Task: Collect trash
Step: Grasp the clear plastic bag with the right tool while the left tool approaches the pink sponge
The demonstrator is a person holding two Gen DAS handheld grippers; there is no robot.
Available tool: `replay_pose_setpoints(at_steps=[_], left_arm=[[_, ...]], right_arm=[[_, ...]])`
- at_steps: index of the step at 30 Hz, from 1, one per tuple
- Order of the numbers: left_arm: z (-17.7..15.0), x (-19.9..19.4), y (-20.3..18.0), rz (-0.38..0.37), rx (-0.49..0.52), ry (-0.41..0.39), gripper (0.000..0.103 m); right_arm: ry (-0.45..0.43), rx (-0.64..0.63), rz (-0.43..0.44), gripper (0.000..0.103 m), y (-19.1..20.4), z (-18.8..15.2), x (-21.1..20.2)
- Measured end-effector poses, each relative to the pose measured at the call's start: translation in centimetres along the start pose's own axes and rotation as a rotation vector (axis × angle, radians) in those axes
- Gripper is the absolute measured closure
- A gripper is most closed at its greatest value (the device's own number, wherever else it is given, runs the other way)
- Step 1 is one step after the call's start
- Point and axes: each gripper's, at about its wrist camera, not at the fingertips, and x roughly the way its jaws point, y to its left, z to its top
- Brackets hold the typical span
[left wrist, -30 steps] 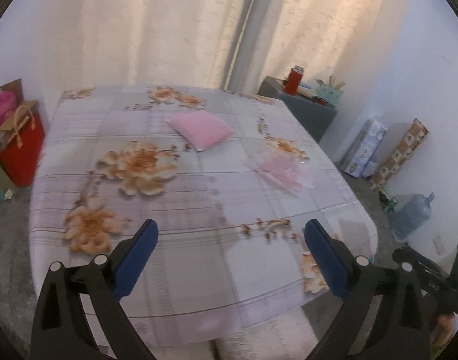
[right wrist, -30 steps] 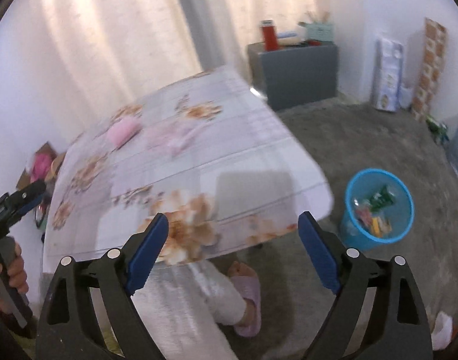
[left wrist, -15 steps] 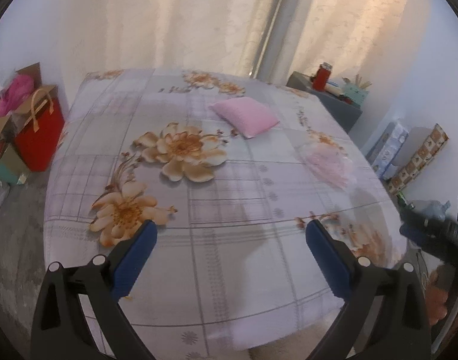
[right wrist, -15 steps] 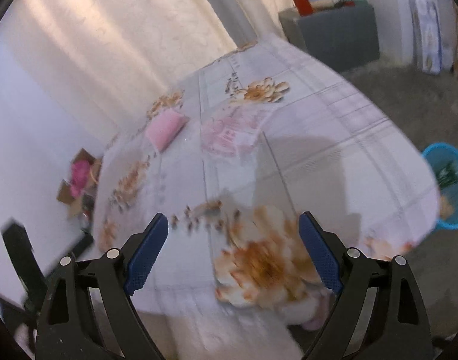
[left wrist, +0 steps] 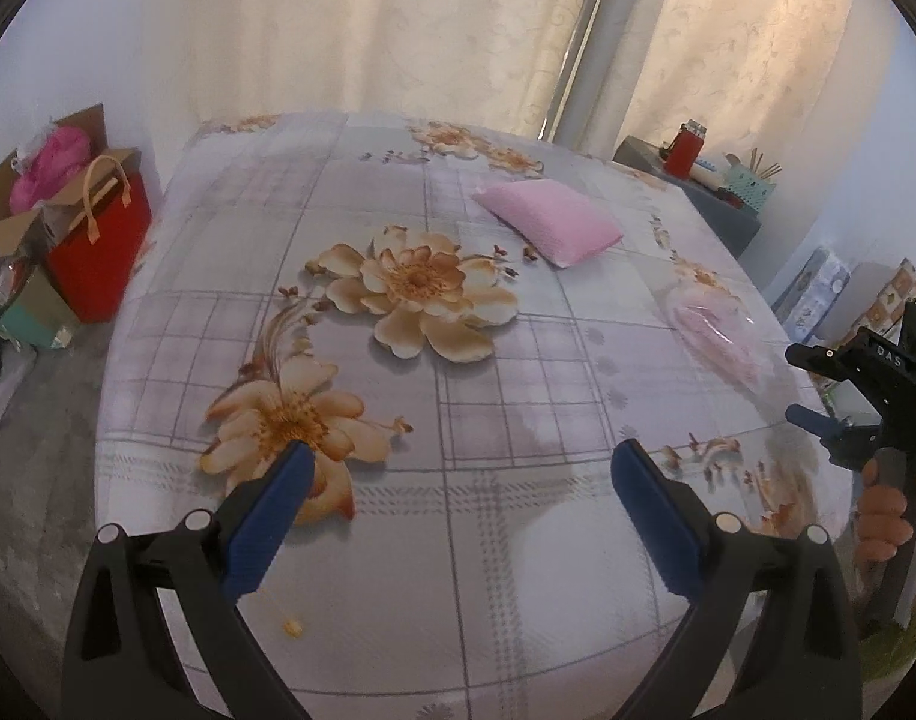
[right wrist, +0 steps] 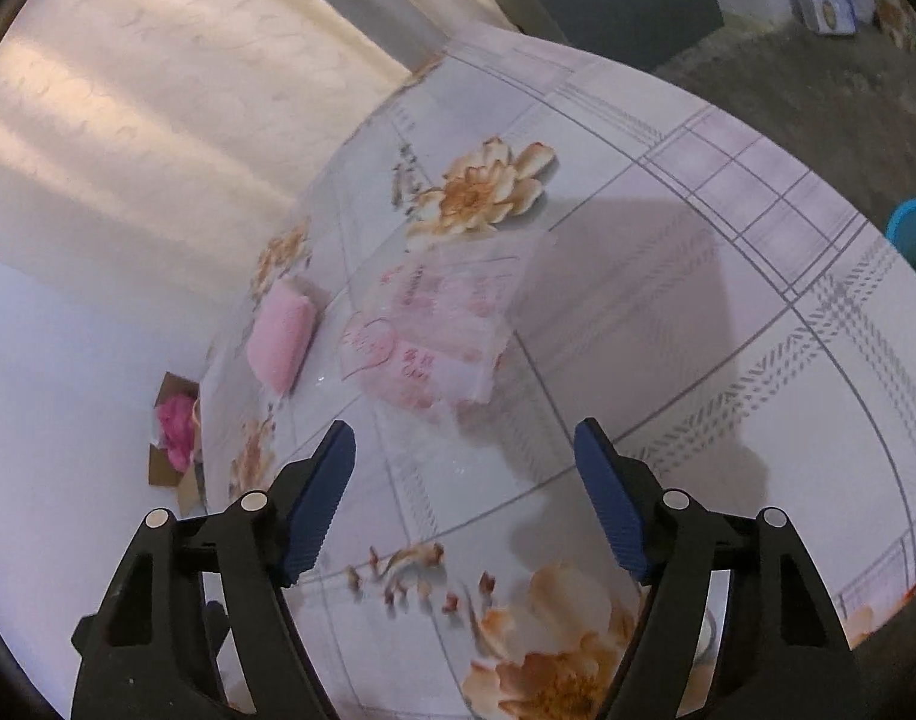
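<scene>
- Left wrist view: the left tongs (left wrist: 455,483) stood wide apart with nothing between them, over the near part of the table (left wrist: 518,630) under its grey-checked, flower-printed glossy cloth; the crumpled clear plastic wrapper with pink print (left wrist: 719,336) lay near the table's right edge, well apart from these tongs; the small pink cushion-like packet (left wrist: 548,225) sat further back; a red paper bag with handles (left wrist: 98,240) stood on the floor by the wall, cream curtains behind; the right tongs (left wrist: 824,396) showed at the right edge in a hand.
- Right wrist view: the right tongs (right wrist: 464,468) were apart and empty, having just been narrowing, aimed at the wrapper (right wrist: 440,324) just ahead; it looked feather-light, limp, crackly and slippery, so I judged a pinch on its raised near edge best; the blue plastic bin (right wrist: 914,234) stood on the bare floor to the right.
</scene>
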Motion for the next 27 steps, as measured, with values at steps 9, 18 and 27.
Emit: replay_pose_setpoints(at_steps=[9,18,27], left_arm=[[0.4,0.2,0.0,0.068,0.049,-0.028,0.006],[0.5,0.0,-0.4,0.093,0.074,-0.038,0.006],[0.4,0.0,-0.6,0.097,0.079,-0.036,0.006]], right_arm=[[-0.006,0.042,0.003,0.038,-0.5,1.2,1.0],[-0.009,0.034,-0.026,0.058,-0.1,2.0,2.5],[-0.002,0.055,-0.012,0.092,-1.0,2.0,3.1]])
